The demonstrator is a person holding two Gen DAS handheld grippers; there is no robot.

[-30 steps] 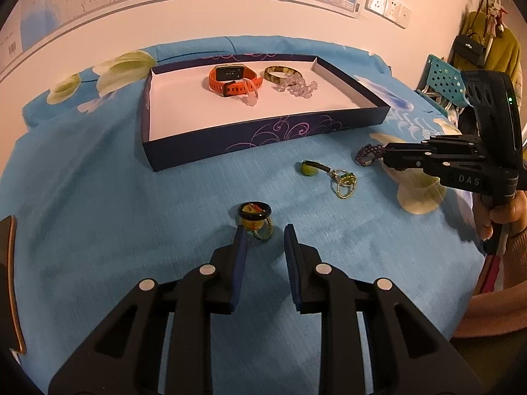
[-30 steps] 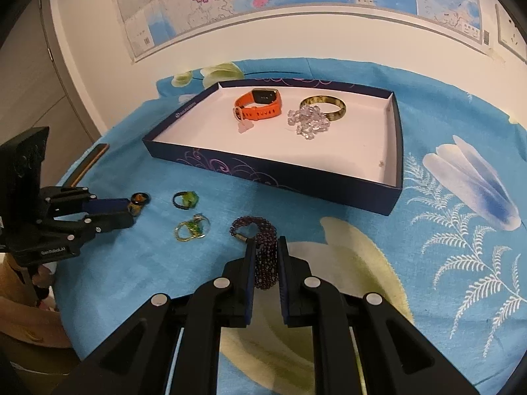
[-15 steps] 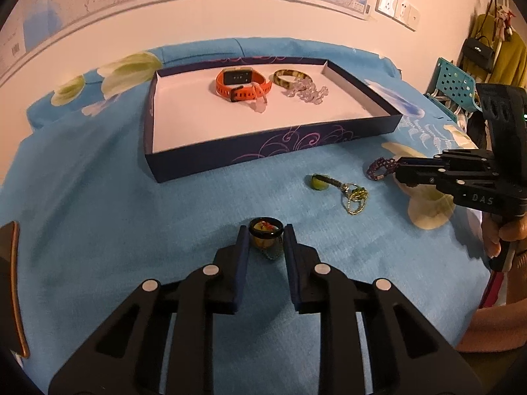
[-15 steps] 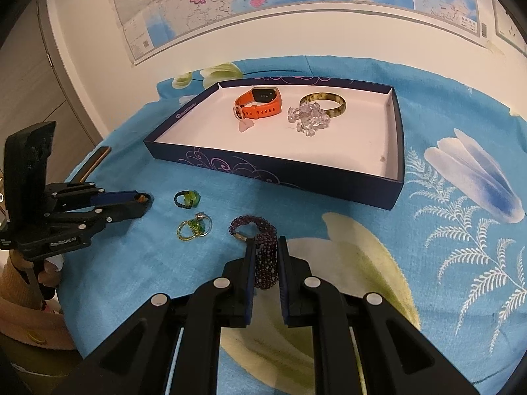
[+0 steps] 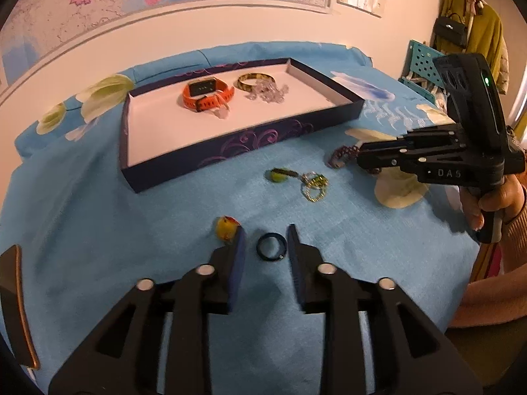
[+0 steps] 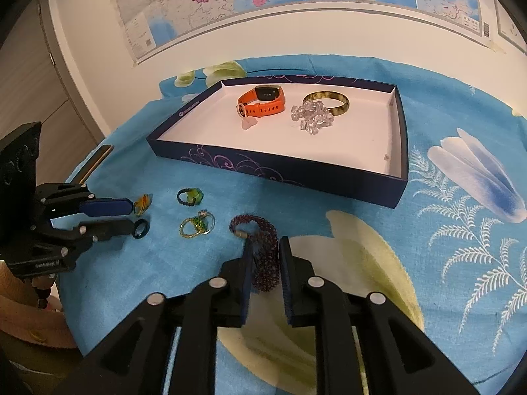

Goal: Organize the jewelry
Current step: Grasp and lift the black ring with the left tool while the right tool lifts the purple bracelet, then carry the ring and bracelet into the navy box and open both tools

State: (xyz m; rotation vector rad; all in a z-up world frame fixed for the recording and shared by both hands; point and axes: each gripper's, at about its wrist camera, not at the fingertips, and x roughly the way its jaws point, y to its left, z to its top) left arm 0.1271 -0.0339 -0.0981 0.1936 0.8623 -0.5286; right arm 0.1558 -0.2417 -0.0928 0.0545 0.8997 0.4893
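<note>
The left tool point(image 5: 265, 242) points down at the blue flowered tablecloth point(image 5: 98, 217) with its jaws opening; a dark ring point(image 5: 271, 246) lies flat on the cloth between the two fingers, touching neither pad as far as the left wrist view shows. Just outside the left finger sits a yellow and red bead-like piece point(image 5: 225, 227), against that finger's tip.

The right tool point(image 6: 266, 256) also has its jaws opening, astride a purple beaded bracelet point(image 6: 260, 247). The bracelet's long axis runs along the fingers, away from the camera towards the tray, and its metal clasp end point(image 6: 242, 234) points left of the tool. Whether the pads touch the beads cannot be told.

Between the two tools, on the cloth, lie a black-beaded ring with a green stone point(image 6: 190, 196) and, nearer the camera, a gold-coloured ring with a green stone point(image 6: 197, 225), apart from each other.

Beyond them stands a shallow dark blue tray point(image 6: 280, 168) with a white floor, its long side facing the tools. Inside it, towards the far wall, an orange smartwatch point(image 6: 263, 101) lies on its side with the strap looped, a mottled yellow-green bangle point(image 6: 329, 103) lies flat, and a heap of clear crystal beads point(image 6: 309, 117) touches the bangle's near edge.
</note>
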